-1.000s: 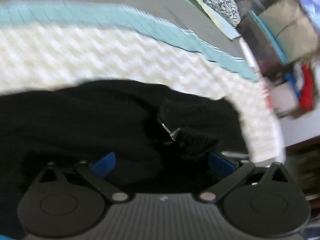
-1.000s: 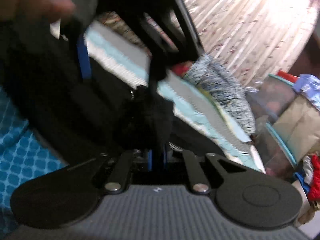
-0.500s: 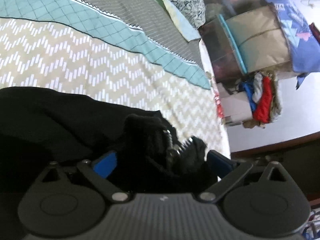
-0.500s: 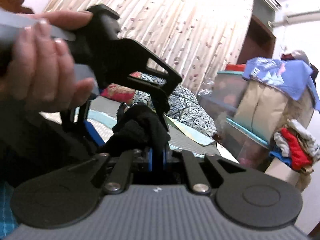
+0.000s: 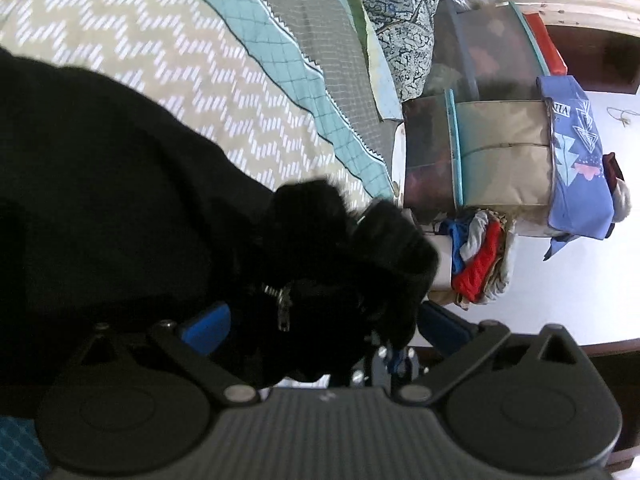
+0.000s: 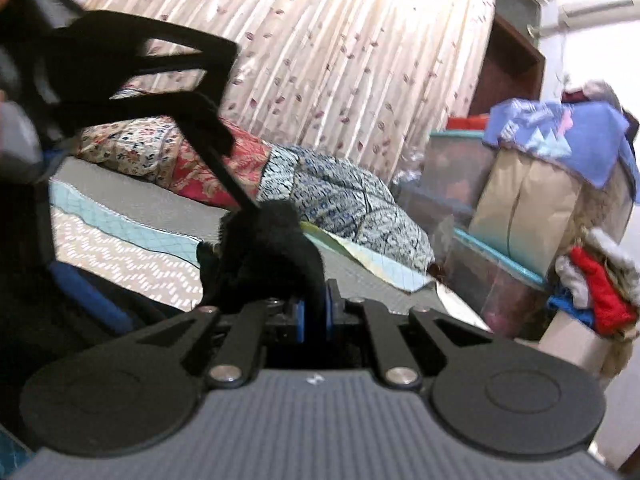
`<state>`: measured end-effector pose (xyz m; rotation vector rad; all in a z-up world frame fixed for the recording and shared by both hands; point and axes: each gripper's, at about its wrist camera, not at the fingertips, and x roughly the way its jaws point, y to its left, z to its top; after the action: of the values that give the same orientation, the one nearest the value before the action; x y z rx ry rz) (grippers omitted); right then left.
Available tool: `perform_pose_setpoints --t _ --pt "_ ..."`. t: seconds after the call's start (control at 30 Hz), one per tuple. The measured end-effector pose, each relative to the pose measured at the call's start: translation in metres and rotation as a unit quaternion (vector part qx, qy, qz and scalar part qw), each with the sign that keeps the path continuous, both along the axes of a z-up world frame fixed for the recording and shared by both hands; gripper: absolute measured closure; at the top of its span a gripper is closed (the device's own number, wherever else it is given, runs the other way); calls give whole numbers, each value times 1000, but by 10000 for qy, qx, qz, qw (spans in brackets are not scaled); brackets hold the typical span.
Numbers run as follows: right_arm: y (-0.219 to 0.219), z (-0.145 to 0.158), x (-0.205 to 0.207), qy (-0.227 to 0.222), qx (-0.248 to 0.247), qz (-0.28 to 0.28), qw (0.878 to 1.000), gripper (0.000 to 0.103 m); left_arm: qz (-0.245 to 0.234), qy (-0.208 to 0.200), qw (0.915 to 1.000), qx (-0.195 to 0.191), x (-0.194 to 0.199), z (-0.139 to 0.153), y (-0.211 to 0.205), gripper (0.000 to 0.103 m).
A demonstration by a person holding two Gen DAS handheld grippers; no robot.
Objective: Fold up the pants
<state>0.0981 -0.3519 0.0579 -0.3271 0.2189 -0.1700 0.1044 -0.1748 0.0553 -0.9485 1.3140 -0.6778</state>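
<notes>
1. Left wrist view: the left gripper (image 5: 324, 322) has its blue fingers (image 5: 206, 325) spread wide, with a bunched part of the black pants (image 5: 120, 184) and the zipper (image 5: 283, 307) lying between them but not pinched. Compared with one second ago, the camera now looks more to the side of the bed (image 5: 160, 52), toward the storage boxes (image 5: 500, 152), and the bundle fills more of the gap. The rest of the pants lies on the bedspread to the left.

2. Right wrist view: the right gripper (image 6: 314, 312) keeps its blue fingers (image 6: 299, 314) pressed together on a fold of the pants (image 6: 272, 248). One second ago it pointed down at the bed; now it points up toward the curtain (image 6: 340, 60) and pillows (image 6: 340, 204). The left tool hangs above, at the upper left.

3. My judgement: the waist end is being lifted to carry it over, so the fold is only starting. The left side probably must close before the cloth slips.
</notes>
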Motion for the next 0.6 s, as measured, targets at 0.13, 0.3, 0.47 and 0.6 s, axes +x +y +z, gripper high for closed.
perform_pose_setpoints --t 0.13,0.3,0.47,0.6 --pt "1 9 -10 -29 491 39 9988 91 9 226 9994 -244 5 -8 -16 0" --pt "2 3 -33 48 759 304 9966 91 20 106 9997 -212 16 -4 -30 0" --pt "36 -14 -58 96 -607 1113 9919 91 -125 -151 9998 34 20 -1 -27 1" --pt "49 -23 -60 200 -1197 1269 9845 91 -285 -771 9948 601 24 12 -23 68"
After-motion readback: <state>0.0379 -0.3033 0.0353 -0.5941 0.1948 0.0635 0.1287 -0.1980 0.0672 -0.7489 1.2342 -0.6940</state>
